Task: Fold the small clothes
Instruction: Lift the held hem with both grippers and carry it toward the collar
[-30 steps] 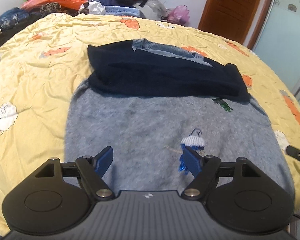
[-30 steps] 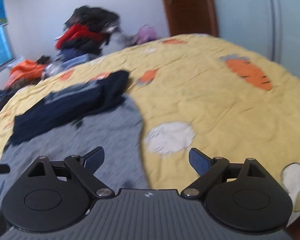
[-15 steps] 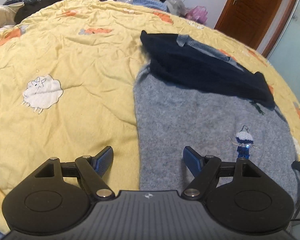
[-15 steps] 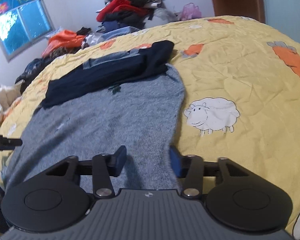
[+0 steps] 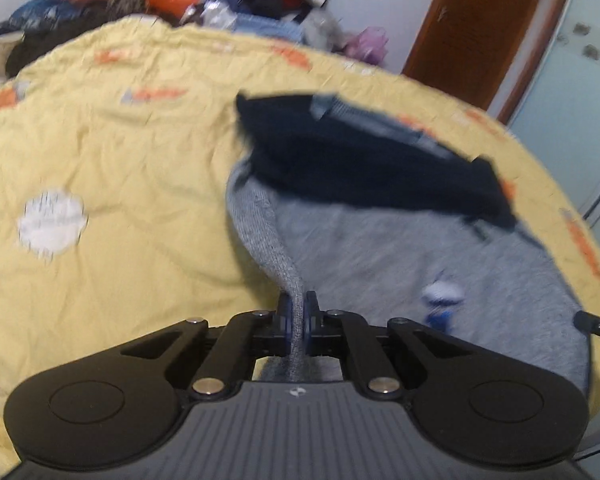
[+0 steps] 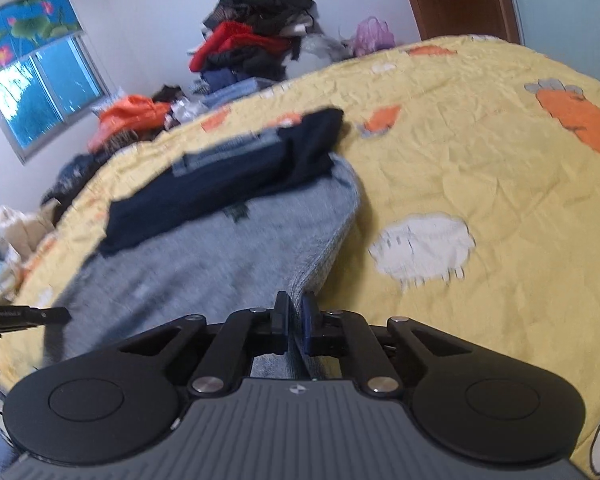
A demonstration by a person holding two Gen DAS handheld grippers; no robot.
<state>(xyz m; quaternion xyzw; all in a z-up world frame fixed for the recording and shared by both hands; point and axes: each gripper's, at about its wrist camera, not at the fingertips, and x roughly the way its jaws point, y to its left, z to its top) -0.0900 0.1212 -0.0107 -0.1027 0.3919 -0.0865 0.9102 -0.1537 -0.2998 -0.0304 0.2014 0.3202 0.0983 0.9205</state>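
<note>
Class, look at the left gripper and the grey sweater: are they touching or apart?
Touching. The left wrist view shows the left gripper with its jaws shut on a pinched-up fold of the grey sweater, the knit running straight between them.

Grey sweater (image 5: 380, 264) motion-blurred, embroidered figure (image 5: 440, 300) unreadable; near hem hidden behind gripper body.

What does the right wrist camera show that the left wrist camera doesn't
Only the right wrist view shows the window with its flowered blind, and the right gripper shut on the grey sweater's right edge. Only the left wrist view shows the left gripper shut on the sweater's left edge and the small blue-and-white figure knitted on it. Both show the yellow bedspread, the sweater's dark navy part and the clothes pile.
</note>
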